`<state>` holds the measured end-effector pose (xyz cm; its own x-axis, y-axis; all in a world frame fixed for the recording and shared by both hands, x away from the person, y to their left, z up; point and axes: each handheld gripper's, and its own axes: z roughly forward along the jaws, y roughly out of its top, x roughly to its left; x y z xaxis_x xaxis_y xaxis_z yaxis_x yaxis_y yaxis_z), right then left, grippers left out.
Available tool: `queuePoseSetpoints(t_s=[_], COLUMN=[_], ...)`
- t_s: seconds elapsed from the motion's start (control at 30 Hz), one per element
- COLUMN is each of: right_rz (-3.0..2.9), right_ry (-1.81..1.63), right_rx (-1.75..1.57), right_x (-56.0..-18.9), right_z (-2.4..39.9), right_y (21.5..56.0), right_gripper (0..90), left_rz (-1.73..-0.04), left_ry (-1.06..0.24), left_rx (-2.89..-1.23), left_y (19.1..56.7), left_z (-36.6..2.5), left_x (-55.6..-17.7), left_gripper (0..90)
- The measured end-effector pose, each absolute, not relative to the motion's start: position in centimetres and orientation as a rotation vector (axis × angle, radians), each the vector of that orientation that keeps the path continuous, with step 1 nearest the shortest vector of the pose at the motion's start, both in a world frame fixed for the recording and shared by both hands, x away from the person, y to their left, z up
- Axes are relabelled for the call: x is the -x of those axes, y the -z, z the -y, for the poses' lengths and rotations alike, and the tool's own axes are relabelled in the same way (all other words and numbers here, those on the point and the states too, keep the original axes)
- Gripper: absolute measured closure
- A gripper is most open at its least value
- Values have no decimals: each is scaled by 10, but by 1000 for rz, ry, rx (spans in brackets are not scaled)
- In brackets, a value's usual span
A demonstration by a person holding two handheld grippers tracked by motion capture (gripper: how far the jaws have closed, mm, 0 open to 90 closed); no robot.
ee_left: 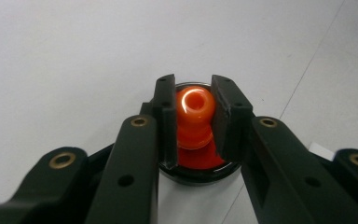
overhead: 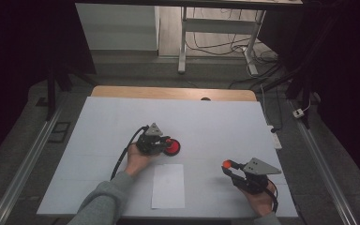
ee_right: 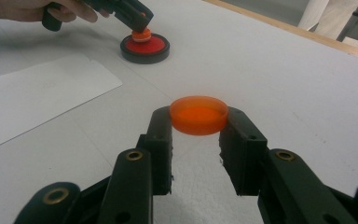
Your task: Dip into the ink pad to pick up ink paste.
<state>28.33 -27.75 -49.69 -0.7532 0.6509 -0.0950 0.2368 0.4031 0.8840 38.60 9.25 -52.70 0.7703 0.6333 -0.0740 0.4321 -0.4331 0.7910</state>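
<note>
1. Orange plastic shows between both sets of jaws: the left hand-held gripper is clamped on the knob of an orange stopper that stands in a round black dish, and the right hand-held gripper pinches a shallow orange cap by its rim, clear of the white tabletop.
2. Judged from this, the step in hand is either seating the stopper in the dish or lifting it out; which of the two cannot be told.
3. The next move probably calls for bringing the cap across to the dish, kept level, while the left side steadies or clears the stopper.
4. Contents: the dish has a red inside, with the stopper at its middle. The cap is seen open side up and looks empty.
5. A white paper sheet lies flat between the two hands, near the dish but apart from it.
</note>
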Motion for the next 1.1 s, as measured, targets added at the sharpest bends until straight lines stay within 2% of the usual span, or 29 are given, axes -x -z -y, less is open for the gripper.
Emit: queuePoseSetpoints(t_s=[1.1], right_rz=[-2227], right_ry=[-1301], right_rx=[-767], right_x=[-282], right_z=[277], right_y=[496], right_gripper=[648], left_rz=[-749], left_ry=[-357], left_rx=[-2106], left_y=[532], left_z=[-91], left_x=[-381], left_gripper=[735])
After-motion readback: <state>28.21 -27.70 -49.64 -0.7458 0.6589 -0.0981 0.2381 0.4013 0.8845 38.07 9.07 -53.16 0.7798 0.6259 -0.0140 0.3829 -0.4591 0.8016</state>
